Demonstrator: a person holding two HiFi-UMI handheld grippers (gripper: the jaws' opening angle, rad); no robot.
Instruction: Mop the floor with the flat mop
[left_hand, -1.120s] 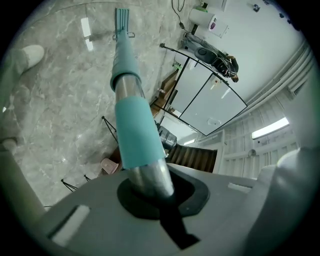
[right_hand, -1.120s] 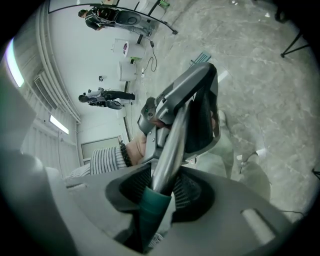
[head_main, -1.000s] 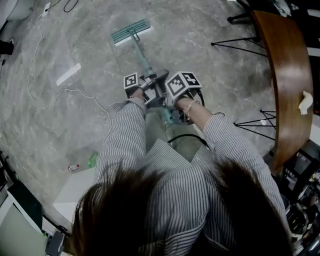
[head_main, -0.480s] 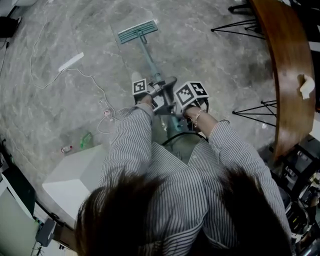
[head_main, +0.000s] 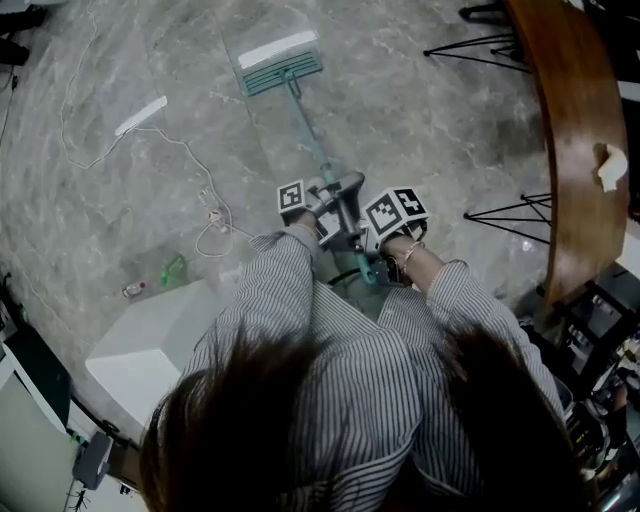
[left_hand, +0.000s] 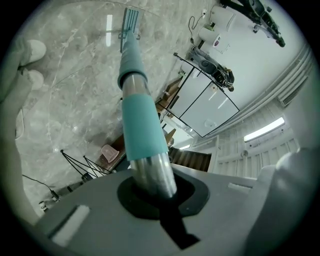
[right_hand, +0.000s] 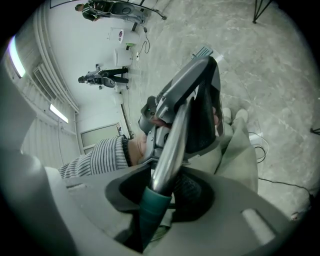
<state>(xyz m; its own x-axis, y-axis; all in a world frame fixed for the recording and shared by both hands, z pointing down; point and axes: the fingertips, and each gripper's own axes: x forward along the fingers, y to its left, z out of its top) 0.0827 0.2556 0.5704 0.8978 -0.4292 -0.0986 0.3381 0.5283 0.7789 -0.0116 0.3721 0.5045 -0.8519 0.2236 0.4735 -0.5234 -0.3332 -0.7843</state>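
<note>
While the flat mop rests with its head flat on the grey marbled floor, well ahead of both grippers, its handle slants back from the head and passes through both sets of jaws. The left gripper sits further down the handle, nearer the head. In the left gripper view its jaws are clamped around the bare metal section just below the teal sleeve, and the pole fills the round gap between them. The right gripper sits just behind it, nearer the person's body. It is likewise closed tight on the handle, where the metal meets a darker teal grip. Both forearms, in striped sleeves, reach forward and down, close together, with the marker cubes facing up. Left of the grippers a white cable trails over the floor, and a white box stands nearer the person. To their right curves a wooden tabletop.
</note>
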